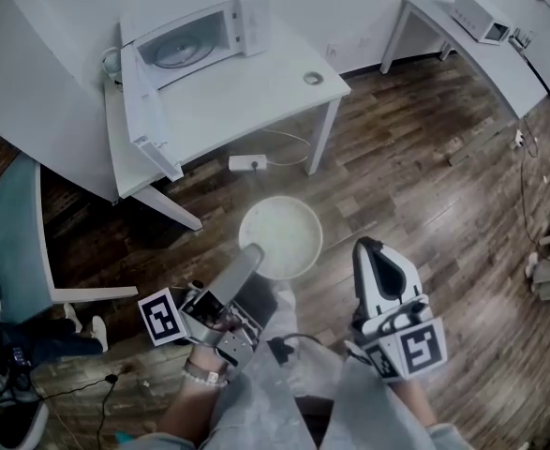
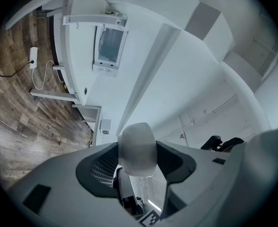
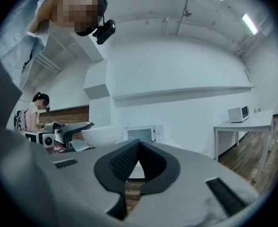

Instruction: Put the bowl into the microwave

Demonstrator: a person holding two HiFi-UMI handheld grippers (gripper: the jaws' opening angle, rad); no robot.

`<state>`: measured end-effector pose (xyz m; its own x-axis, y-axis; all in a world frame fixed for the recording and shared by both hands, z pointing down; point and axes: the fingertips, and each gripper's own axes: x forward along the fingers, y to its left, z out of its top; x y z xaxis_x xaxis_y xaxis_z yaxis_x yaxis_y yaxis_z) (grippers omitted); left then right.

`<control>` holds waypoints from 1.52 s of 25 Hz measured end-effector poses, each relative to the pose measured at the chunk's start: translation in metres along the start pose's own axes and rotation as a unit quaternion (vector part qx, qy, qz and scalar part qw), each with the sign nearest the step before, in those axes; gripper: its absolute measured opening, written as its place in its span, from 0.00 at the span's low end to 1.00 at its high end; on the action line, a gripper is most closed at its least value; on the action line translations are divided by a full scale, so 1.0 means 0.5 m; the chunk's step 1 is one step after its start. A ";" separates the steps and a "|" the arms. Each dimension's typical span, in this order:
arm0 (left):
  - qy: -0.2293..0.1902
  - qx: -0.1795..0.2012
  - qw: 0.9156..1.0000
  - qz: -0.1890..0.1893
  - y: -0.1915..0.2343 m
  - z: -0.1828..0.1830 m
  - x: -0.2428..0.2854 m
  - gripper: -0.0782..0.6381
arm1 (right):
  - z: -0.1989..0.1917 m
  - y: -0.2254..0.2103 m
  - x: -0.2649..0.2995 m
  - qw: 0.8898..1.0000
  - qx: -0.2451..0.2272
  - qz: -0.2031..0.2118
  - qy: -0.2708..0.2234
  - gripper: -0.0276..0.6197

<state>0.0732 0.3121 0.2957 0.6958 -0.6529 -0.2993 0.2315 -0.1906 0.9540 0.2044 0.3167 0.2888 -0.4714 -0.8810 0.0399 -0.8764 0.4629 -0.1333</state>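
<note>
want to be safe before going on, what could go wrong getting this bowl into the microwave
1. The bowl is held at one spot of its rim by the left gripper alone; the right gripper is shut and empty, so the bowl may tilt or slip.
2. The microwave has its door swung out; the bowl could knock it.
3. A power strip and its cable lie by the table: possible tripping.

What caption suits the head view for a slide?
Left claw holds a white bowl; microwave stands open on the table.
</note>
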 end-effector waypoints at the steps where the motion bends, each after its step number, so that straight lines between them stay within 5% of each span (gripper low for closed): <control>1: 0.002 -0.002 1.000 -0.001 0.002 0.007 0.010 0.45 | 0.003 -0.005 0.013 1.000 -0.004 0.000 0.001 0.05; 19: 0.035 -0.004 0.999 -0.015 0.021 0.170 0.190 0.45 | 0.039 -0.119 0.206 0.999 -0.027 -0.028 0.015 0.05; 38: 0.012 -0.004 1.000 -0.018 0.042 0.264 0.217 0.45 | 0.020 -0.139 0.329 0.999 -0.039 -0.004 0.032 0.05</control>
<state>0.0636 0.1407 0.2858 0.7022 -0.6283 -0.3348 0.2622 -0.2089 0.9421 0.1888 0.1384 0.2947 -0.4683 -0.8774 0.1042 -0.8836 0.4649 -0.0561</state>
